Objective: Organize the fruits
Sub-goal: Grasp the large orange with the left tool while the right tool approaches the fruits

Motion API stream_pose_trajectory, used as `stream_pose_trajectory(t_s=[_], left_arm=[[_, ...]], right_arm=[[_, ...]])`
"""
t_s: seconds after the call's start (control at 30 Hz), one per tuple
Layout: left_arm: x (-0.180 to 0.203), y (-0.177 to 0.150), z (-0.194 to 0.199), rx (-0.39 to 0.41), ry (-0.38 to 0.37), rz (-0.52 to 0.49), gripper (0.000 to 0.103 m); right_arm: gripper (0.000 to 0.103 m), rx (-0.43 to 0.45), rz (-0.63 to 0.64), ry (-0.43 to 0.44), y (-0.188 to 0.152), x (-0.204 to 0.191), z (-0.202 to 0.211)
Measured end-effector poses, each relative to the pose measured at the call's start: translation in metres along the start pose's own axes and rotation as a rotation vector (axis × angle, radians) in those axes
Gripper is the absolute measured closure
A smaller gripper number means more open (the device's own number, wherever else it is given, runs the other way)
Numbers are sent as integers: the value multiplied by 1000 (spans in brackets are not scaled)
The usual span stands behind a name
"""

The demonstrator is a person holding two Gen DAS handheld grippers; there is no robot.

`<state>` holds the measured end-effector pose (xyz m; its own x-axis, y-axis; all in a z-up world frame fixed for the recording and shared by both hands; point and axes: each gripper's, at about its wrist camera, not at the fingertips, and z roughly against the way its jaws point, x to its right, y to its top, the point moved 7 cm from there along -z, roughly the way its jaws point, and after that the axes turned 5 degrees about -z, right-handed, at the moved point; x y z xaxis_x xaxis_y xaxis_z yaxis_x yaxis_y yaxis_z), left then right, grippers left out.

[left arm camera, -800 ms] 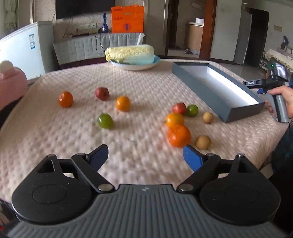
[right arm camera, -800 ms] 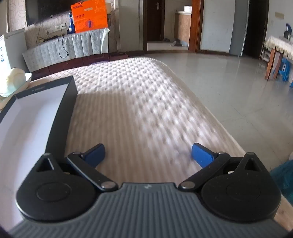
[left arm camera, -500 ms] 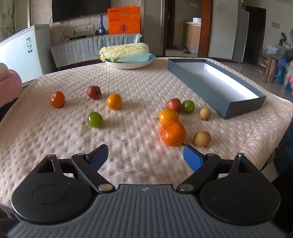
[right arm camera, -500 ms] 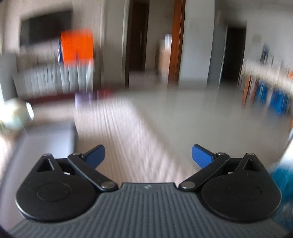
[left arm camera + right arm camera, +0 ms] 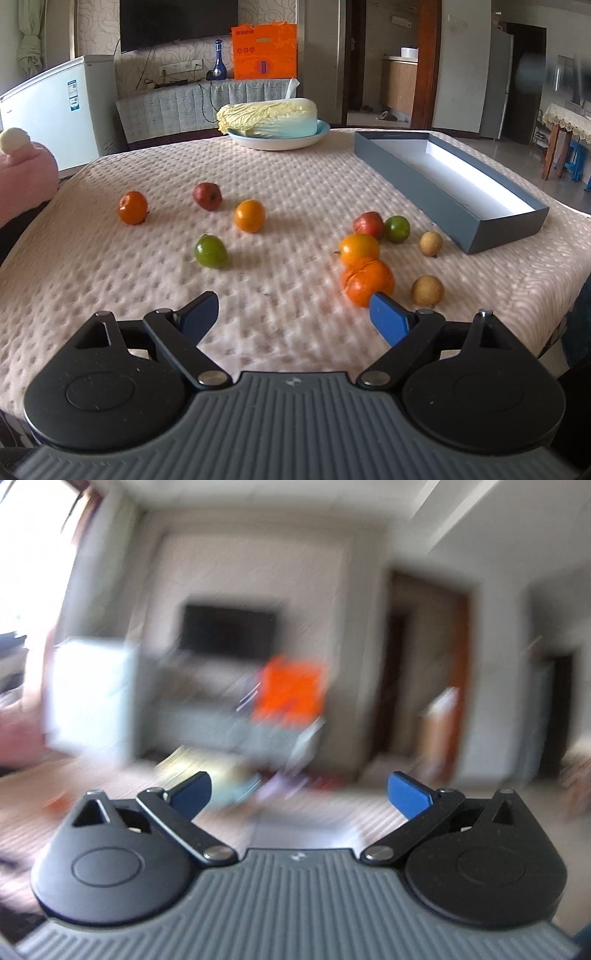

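In the left wrist view several fruits lie on the pink quilted table (image 5: 295, 177): a large orange (image 5: 367, 281), a yellow-orange fruit (image 5: 359, 249), a red fruit (image 5: 368, 224), a green fruit (image 5: 397, 229), two small tan fruits (image 5: 427, 290) (image 5: 431, 243), a green fruit (image 5: 210, 251), an orange (image 5: 250, 215), a red fruit (image 5: 207, 196), an orange (image 5: 132, 207). An empty grey box (image 5: 447, 173) stands at the right. My left gripper (image 5: 293, 315) is open, above the table's near edge. My right gripper (image 5: 299, 794) is open and empty; its view is blurred.
A plate with a Chinese cabbage (image 5: 271, 120) stands at the table's far edge. A pink cushion (image 5: 22, 184) is at the left. A white fridge (image 5: 55, 110) and an orange bag (image 5: 264, 51) stand behind the table.
My right gripper has swung up and leftward, from facing the box and floor to facing the TV wall. My left gripper has shifted slightly; the fruits have not moved.
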<state>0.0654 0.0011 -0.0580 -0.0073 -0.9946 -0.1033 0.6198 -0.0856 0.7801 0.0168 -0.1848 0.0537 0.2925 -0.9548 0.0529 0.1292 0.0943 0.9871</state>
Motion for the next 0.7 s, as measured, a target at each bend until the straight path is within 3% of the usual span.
stream_pose_trajectory(t_s=[0.03, 0.1, 0.17, 0.3, 0.4, 0.57, 0.7], left_arm=[[-3, -1, 0, -4, 5, 5, 11], [-8, 0, 2, 20, 30, -4, 11], [-11, 0, 4, 22, 33, 2, 11], [-6, 0, 5, 14, 4, 24, 12], [8, 2, 5, 8, -43, 14, 12], [30, 6, -1, 10, -94, -37, 13], [39, 10, -9, 1, -103, -50, 24]], right_arm=[[0, -38, 44, 30, -7, -11, -2], [0, -11, 140, 46, -13, -30, 2], [1, -8, 117, 96, -16, -39, 10], [2, -134, 64, 195, -28, -52, 3], [2, -136, 66, 209, -21, -53, 8], [3, -210, 97, 218, -42, -47, -1], [2, -218, 116, 231, -45, -50, -1]])
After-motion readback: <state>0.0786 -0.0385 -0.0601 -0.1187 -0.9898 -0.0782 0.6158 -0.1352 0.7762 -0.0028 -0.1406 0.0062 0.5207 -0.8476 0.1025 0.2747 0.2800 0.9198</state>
